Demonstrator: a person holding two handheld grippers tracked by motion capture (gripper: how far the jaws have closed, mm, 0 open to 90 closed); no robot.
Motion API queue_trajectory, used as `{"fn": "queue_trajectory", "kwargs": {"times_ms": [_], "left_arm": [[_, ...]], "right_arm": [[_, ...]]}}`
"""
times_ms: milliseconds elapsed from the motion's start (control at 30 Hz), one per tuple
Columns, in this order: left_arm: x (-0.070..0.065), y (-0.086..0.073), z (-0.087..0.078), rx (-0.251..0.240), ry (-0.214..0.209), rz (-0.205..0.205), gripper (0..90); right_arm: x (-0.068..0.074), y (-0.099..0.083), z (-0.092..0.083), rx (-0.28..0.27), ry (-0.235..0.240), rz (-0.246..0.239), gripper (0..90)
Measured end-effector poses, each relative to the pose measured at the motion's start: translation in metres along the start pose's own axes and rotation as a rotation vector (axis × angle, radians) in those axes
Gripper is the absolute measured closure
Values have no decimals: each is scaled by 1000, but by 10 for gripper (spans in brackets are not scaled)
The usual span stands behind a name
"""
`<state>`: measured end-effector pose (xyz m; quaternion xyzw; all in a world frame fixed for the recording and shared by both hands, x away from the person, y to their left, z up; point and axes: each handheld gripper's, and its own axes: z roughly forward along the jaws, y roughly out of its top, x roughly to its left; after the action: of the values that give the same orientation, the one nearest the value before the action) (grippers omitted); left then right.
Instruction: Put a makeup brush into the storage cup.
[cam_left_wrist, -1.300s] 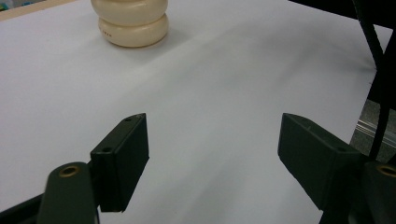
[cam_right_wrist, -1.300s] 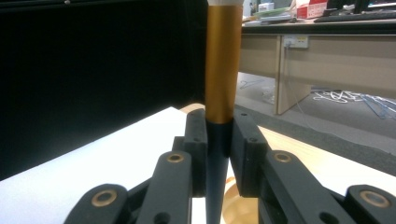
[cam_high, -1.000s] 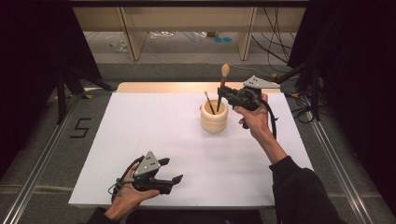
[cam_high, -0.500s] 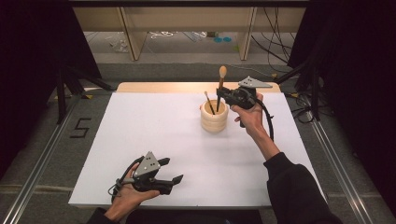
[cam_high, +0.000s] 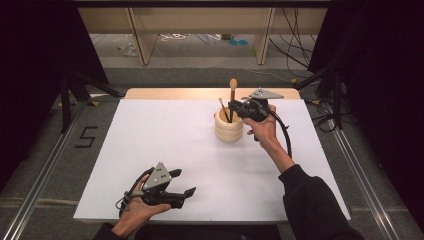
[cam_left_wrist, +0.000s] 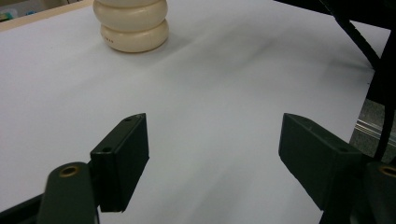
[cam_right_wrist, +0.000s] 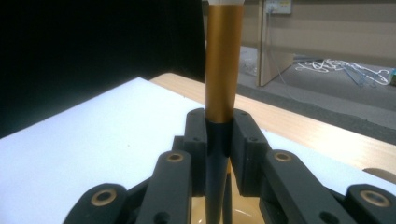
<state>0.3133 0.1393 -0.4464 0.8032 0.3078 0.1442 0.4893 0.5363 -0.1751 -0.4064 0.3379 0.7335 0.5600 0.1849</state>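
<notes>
A cream ribbed holder (cam_high: 229, 129) stands right of centre on the white table top, with a thin dark brush (cam_high: 223, 107) leaning in it. My right gripper (cam_high: 233, 109) is just above the holder's rim, shut on the black handle of a second brush (cam_high: 233, 88) held upright, with its lower end inside the holder. In the right gripper view the pads clamp the handle just below the gold ferrule (cam_right_wrist: 224, 70). My left gripper (cam_high: 184, 182) rests open at the near left edge. In the left gripper view nothing lies between its jaws, and the holder (cam_left_wrist: 133, 23) is far ahead.
The white sheet (cam_high: 150, 140) covers a wooden table whose far edge (cam_high: 175, 93) shows behind it. The right gripper's black cable (cam_high: 286, 131) hangs along the forearm. Metal rails (cam_high: 45, 175) run beside the table, and shelving with loose cables stands behind it.
The right gripper has come down and slightly left with the brush, bringing its lower end into the holder. The left gripper has not moved.
</notes>
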Motion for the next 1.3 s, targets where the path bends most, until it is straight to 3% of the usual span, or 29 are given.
{"fn": "queue_trajectory", "kwargs": {"times_ms": [233,500,600,700,767,800,1000,1167,1300], "left_arm": [[-1,0,2,5,-7,-2,243],[-1,0,1,5,1,-7,243],[1,1,0,2,4,16,243],[0,1,0,1,5,-9,243],[0,1,0,-6,3,-14,242],[0,1,0,-7,5,-9,242],[1,1,-1,-10,17,-23,238],[4,2,-3,-11,28,-17,228],[5,1,-3,-25,31,-36,208]], "right_arm": [[0,-6,5,3,-2,-12,781],[-1,-13,8,31,8,17,774],[-1,-14,7,52,-15,52,642],[0,-13,5,46,-67,62,482],[1,-12,3,46,-90,93,408],[3,-10,-1,51,-106,109,392],[10,-7,-12,31,-139,60,294],[19,-4,-23,0,-121,45,259],[30,-3,-33,0,-98,30,225]]}}
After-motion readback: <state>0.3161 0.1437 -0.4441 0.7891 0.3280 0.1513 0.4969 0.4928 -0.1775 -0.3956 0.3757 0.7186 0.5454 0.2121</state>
